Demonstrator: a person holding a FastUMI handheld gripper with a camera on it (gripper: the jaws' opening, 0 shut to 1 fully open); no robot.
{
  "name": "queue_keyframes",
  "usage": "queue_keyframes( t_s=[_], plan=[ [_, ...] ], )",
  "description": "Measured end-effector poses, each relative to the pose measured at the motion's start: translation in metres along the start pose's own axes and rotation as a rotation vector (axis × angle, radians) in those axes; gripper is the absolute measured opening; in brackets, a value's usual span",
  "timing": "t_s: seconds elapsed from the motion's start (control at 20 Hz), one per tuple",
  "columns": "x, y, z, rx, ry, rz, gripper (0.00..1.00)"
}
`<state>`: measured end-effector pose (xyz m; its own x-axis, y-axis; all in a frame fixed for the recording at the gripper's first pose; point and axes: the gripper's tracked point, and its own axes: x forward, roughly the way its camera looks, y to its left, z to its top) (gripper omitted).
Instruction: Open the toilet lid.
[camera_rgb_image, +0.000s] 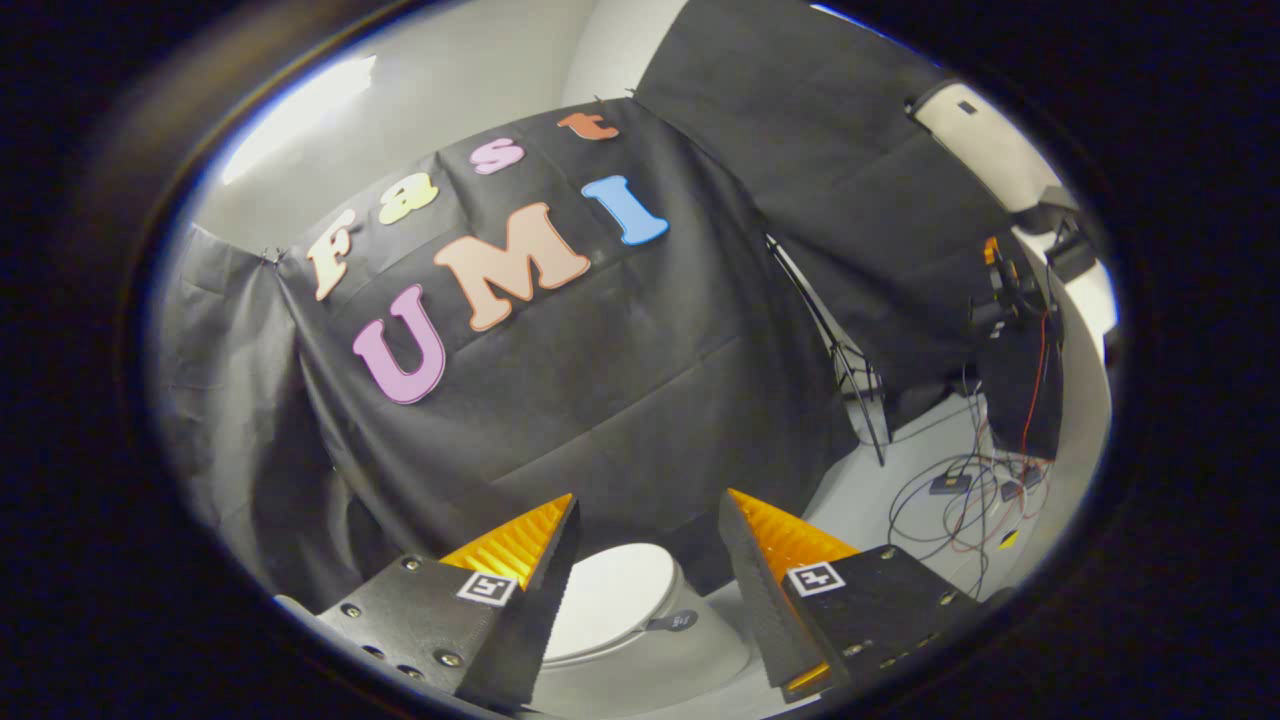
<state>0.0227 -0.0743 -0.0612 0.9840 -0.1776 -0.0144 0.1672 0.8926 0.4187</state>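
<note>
Two fingers of my claw stand wide apart with nothing between them but air; I hold it released and grasp nothing. Starting on the left, the black cloth wall hangs in soft folds, with a paler grey cloth beside it at the far left and a bright ceiling light above. My left finger rises in front of the cloth's lower hem. Between my fingers and beyond their tips sits the toilet, low and tilted in my view. Its white lid lies down flat, closed on the seat, and a small dark tab sits on its right side. My fingers do not touch the toilet; they hang above and short of it. My right finger stands just right of the lid. Further right, a thin black stand leans by the cloth's edge, and beyond it loose cables sprawl on the pale floor. A dark rig with red wires stands at the far right.
</note>
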Motion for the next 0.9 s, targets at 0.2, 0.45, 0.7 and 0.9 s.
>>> queue_keyframes(
  t_s=[0.2,0.45,0.7,0.9],
  plan=[
    [0.018,-0.018,-0.036,0.130,0.039,-0.028,0.83],
    [0.048,-0.016,-0.114,0.313,0.125,-0.052,0.83],
    [0.072,-0.014,-0.195,0.434,0.201,-0.124,0.73],
    [0.083,-0.040,-0.239,0.466,0.237,-0.233,0.73]
  ],
)
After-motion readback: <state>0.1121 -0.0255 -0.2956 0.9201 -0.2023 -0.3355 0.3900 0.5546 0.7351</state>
